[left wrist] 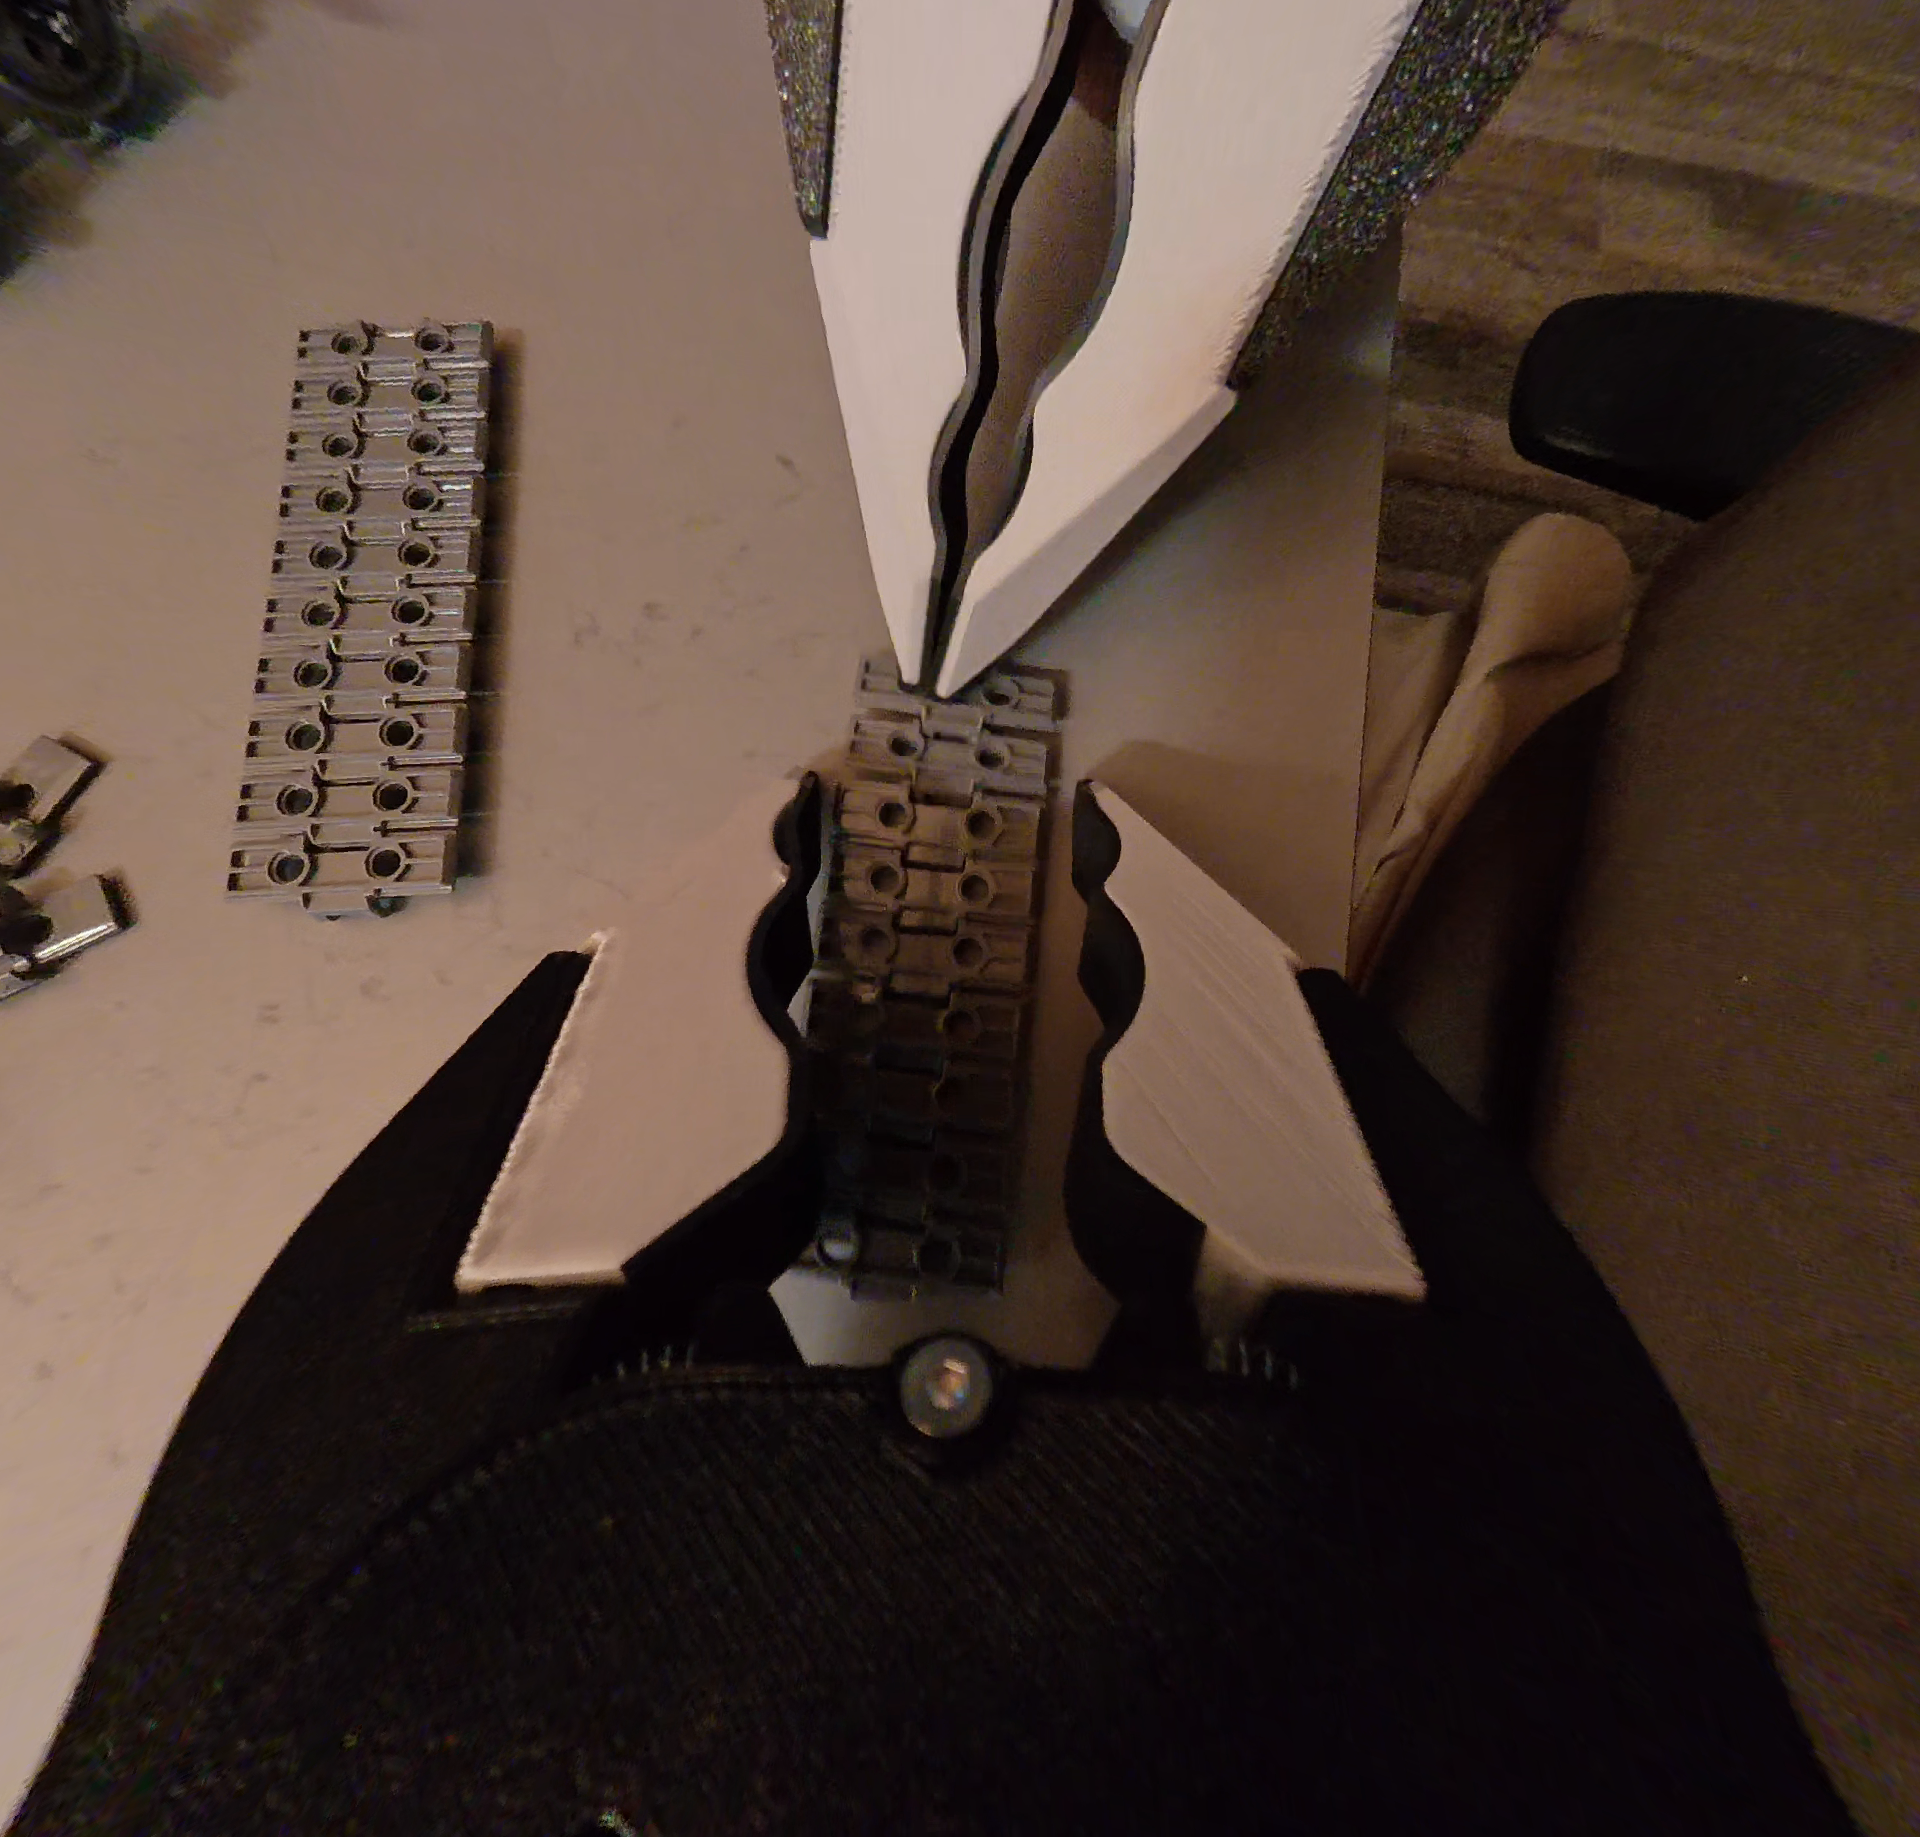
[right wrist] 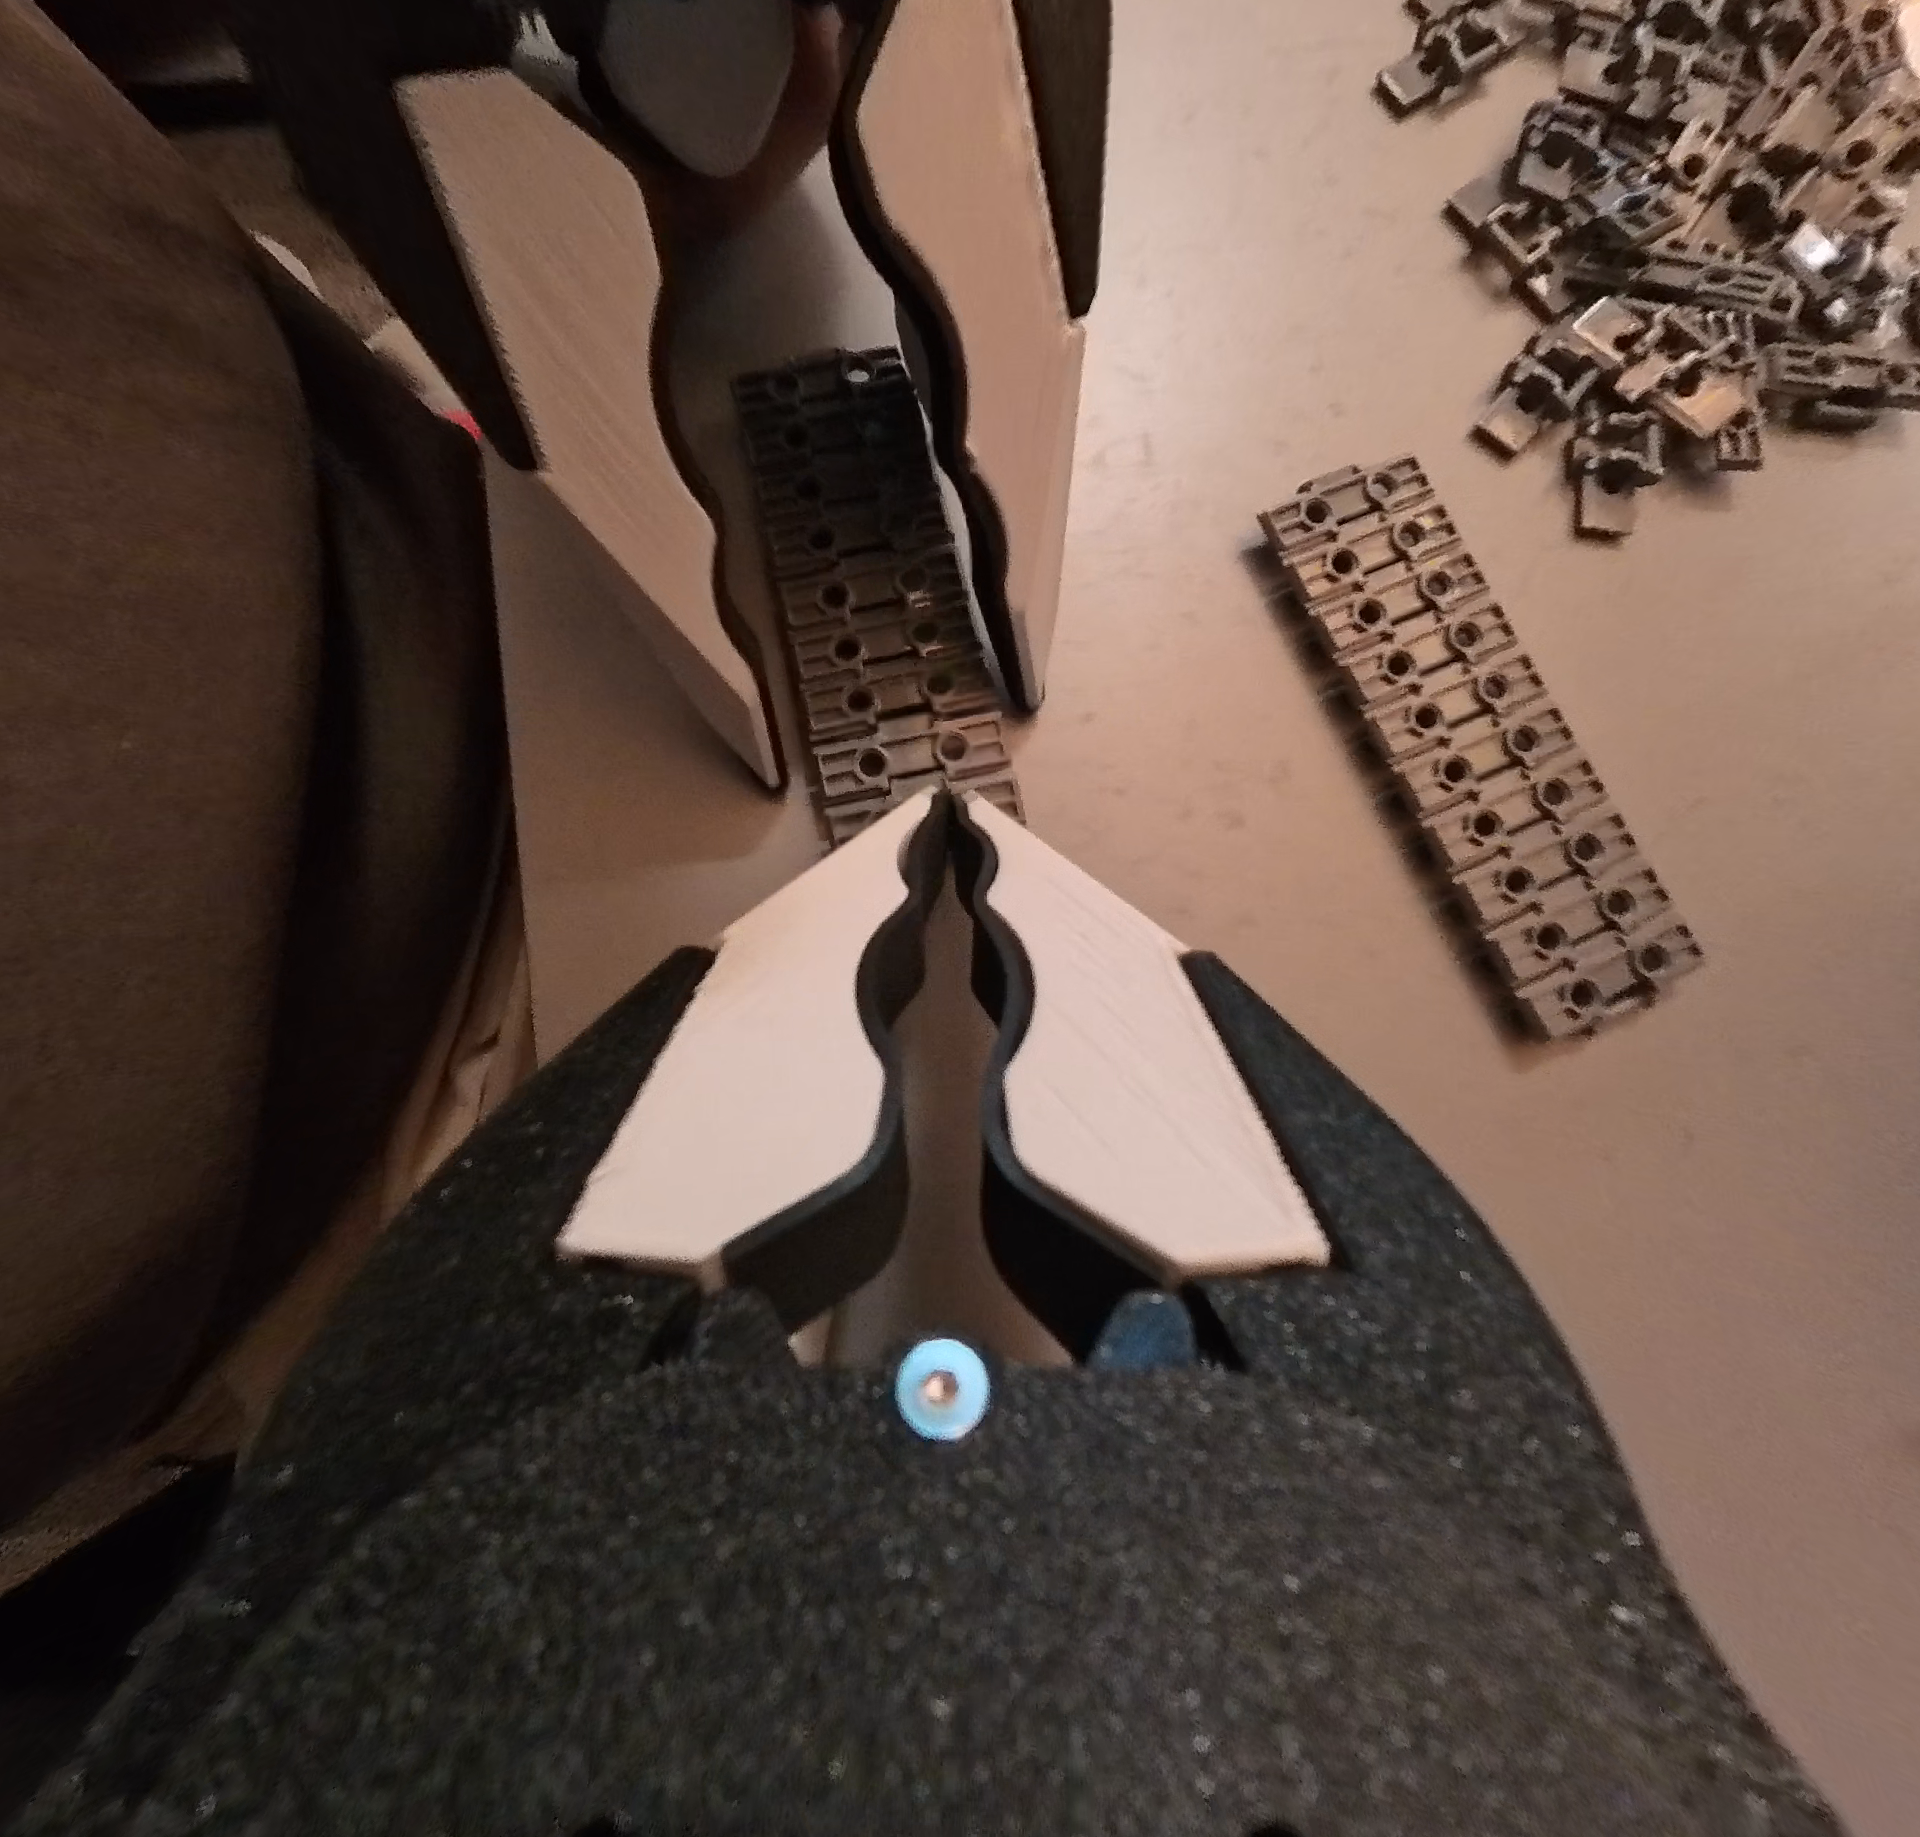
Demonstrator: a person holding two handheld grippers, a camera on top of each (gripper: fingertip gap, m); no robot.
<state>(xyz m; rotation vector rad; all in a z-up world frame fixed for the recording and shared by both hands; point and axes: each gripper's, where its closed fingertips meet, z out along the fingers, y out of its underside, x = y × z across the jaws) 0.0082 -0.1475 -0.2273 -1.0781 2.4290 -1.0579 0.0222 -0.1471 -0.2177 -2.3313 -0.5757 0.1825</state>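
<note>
1. Your left gripper (left wrist: 940,800) stands open astride the near strip (left wrist: 935,966), gripping nothing.
2. That strip's long axis runs straight ahead along the table (left wrist: 623,333).
3. Your right gripper (right wrist: 948,798) (closed, whether pinching anything unclear) touches its far end.
4. A second strip (left wrist: 364,613) lies apart, parallel.

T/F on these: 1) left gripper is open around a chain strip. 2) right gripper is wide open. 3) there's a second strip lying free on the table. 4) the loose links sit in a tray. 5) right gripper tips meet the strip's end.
1) True. The left gripper is open, its fingers either side of the near track strip.
2) False. The right gripper is shut, tips together.
3) True. A second strip lies apart on the table, untouched.
4) False. The pile of loose links lies straight on the table; no tray shows.
5) True. They meet the end link; whether they pinch it is unclear.
</note>
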